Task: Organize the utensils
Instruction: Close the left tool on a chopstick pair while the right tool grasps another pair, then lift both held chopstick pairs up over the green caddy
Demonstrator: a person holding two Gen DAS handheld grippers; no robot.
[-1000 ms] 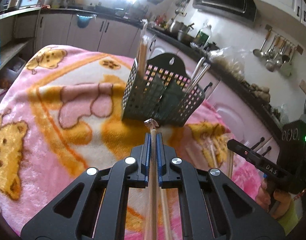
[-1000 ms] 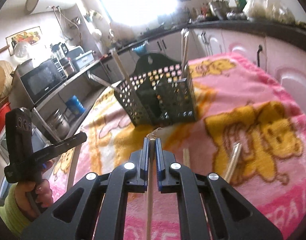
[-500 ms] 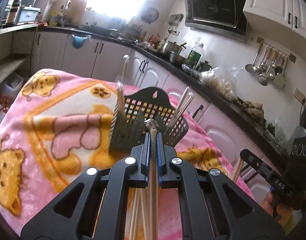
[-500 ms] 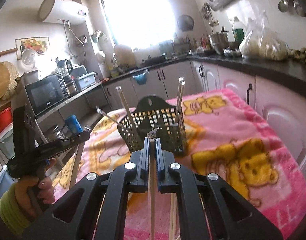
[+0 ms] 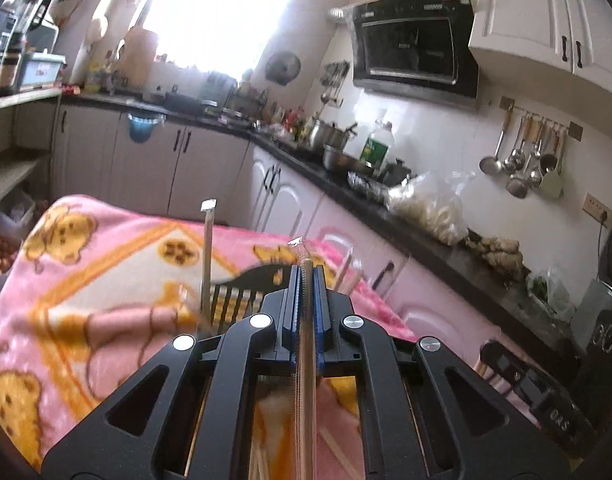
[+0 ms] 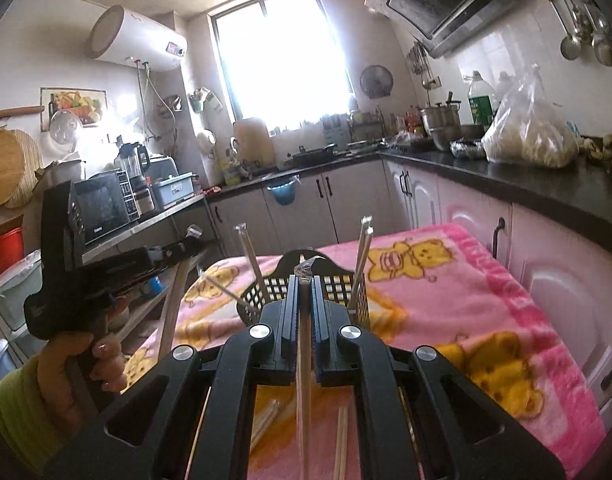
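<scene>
- The pink blanket (image 6: 486, 280) with yellow bears covers the table; its far edge and its 3 o'clock edge run just beside the white counter cabinets (image 6: 554, 264), leaving only a thin gap.
- The black utensil basket (image 6: 338, 284) stands on the blanket at 12 o'clock from the right gripper, mostly hidden behind the jaws in both views.
- The left gripper (image 5: 305, 280) is clamped tight on one wrapped chopstick pair (image 5: 306, 344), whose twisted wrapper tip pokes out at 12 o'clock.
- The right gripper (image 6: 304, 292) is likewise pinched on one wrapped chopstick (image 6: 305, 360) running back under the body.
- A hand (image 6: 78, 364) in a green sleeve grips the left tool's handle at 9 o'clock in the right view.
- Four wrapped sticks (image 6: 362, 256) rise from the basket in the right view.
- Several loose chopsticks (image 6: 340, 440) lie on the blanket at 6 o'clock; their count is unclear.
</scene>
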